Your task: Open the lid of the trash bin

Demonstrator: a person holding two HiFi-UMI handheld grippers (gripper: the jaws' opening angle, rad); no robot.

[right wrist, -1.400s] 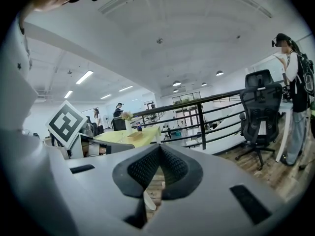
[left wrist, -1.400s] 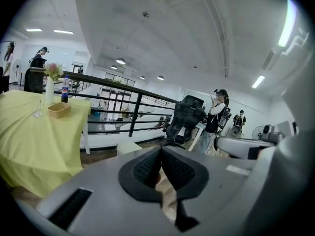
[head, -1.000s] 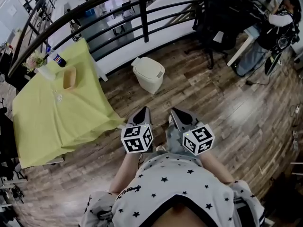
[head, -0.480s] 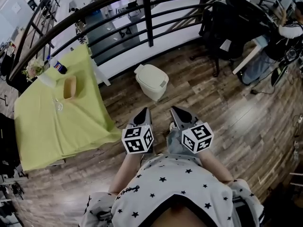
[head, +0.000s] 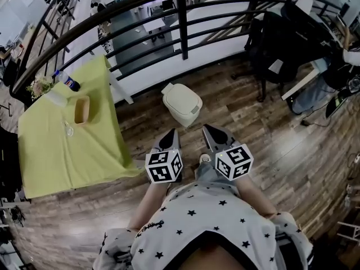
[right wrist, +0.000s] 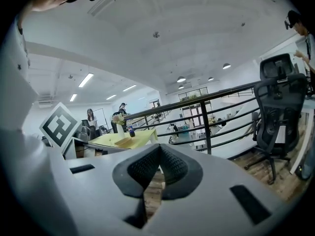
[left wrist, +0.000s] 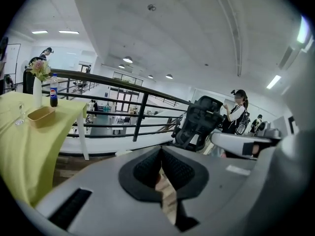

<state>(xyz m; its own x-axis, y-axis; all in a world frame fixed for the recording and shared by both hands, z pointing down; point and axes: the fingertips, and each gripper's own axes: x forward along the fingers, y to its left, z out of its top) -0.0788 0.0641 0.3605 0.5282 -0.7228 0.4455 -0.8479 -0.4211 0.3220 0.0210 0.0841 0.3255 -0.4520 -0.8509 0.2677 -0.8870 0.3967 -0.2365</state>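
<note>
The trash bin (head: 182,103) is a small cream bin with its lid down. It stands on the wood floor just in front of the black railing, seen in the head view. My left gripper (head: 171,134) and right gripper (head: 207,130) are held side by side close to the person's body. Both point toward the bin and stop well short of it. In the left gripper view the left gripper (left wrist: 160,152) has its ribbed pads together with nothing between them. The right gripper (right wrist: 158,149) looks the same in the right gripper view. The bin is hidden behind the jaws in both gripper views.
A table with a yellow-green cloth (head: 56,145) stands left of the bin, carrying a bottle (head: 70,83), a wooden tray (head: 81,109) and a flower vase. The black railing (head: 183,16) runs behind the bin. A black office chair (head: 275,46) and a desk are at the right.
The bin has drifted slightly down and right in the head view and looks a little nearer. Both grippers keep the same pose in front of the body, still shut.
</note>
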